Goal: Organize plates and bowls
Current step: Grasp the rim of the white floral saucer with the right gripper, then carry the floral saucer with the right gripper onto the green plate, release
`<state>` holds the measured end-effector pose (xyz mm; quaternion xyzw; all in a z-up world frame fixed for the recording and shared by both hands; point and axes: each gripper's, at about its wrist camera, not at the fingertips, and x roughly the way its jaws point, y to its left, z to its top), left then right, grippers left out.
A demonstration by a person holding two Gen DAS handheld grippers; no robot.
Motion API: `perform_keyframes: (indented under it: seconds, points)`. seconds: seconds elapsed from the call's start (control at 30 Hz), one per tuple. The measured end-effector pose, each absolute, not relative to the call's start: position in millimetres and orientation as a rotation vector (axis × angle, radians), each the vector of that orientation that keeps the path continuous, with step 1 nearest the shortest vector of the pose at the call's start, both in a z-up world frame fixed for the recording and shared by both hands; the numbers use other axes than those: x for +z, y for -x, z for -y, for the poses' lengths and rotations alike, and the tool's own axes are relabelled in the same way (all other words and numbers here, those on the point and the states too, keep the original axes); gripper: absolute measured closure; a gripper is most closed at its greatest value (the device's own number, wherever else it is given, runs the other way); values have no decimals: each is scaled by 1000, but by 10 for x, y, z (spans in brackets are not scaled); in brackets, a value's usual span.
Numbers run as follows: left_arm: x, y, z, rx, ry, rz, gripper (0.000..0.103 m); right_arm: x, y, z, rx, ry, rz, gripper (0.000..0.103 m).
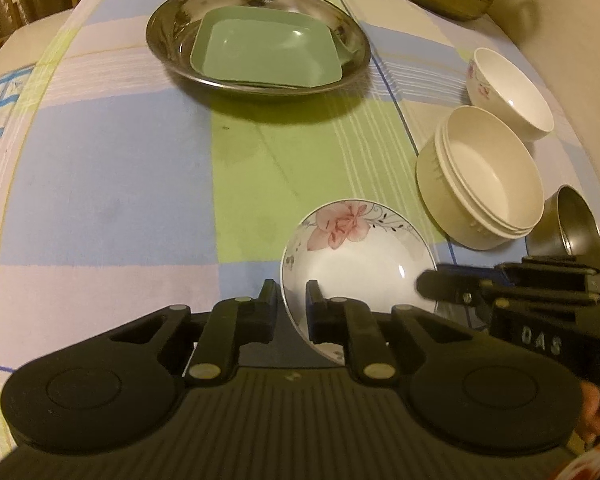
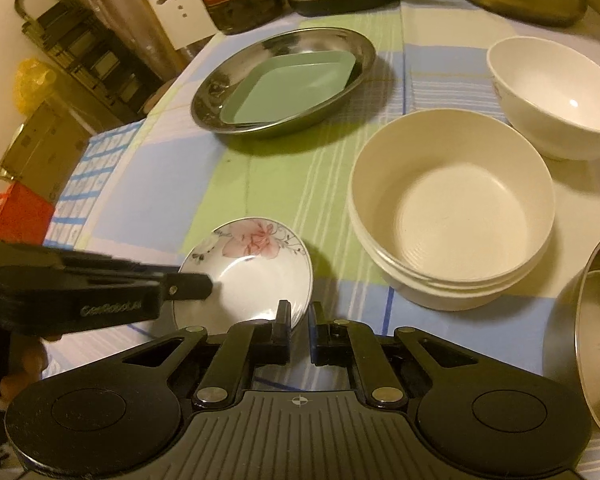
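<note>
Both my tongs are closed on one small flowered saucer (image 1: 356,256). Left tongs (image 1: 294,300), bottom centre of its own view, pinches the saucer's near rim, one finger inside and one outside; the rim below the pads is hidden behind them. Right tongs (image 2: 298,316) sits at the saucer's right edge in its own view, jaws nearly together on the rim, though the pads cover the contact itself. From the left view it enters at lower right, its tip over the saucer's right side. Whether the saucer touches the cloth (image 1: 112,184) I cannot tell.

Right of the saucer stand stacked cream bowls (image 2: 452,208), then a white bowl (image 2: 556,96) beyond. A steel bowl (image 2: 596,344) is cut off at the right edge. Farther back, upper centre, a steel dish (image 1: 256,36) holds a green square plate (image 1: 268,54). Dark jars and pots along the top edge are cropped and hard to read.
</note>
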<state>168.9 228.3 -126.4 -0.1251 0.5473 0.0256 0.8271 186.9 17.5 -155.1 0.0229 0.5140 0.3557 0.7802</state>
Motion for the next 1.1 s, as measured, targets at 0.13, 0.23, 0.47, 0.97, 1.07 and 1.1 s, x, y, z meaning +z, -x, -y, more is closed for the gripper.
perform_keyframes:
  seconds: [0.13,0.23,0.47,0.97,1.07,1.1]
  points:
    - [-1258,-1662,-2278,55,274,-1166,90,-1578,-1955,-195,754,-71,-1119,95]
    - [-1254,-1658,-2268,55,266,-1165,90,-1576,-1933,-241,757,-39,-1099,95]
    - [-1254,-1677,-2251,57,232,-1159,91,-1574,-1899,-334,773,25,-1083,95]
    - [-1118,-1822,-2481,90,220,-1114,92,-1381,-2061,-540,806,15,-1059,95]
    - [-1082,-1886,-2544,92,222,-1102,92,-1357,-2114,-600,807,14,-1058,95]
    - [-1068,-1907,-2565,92,222,-1098,92,-1353,-2131,-617,806,12,-1058,95]
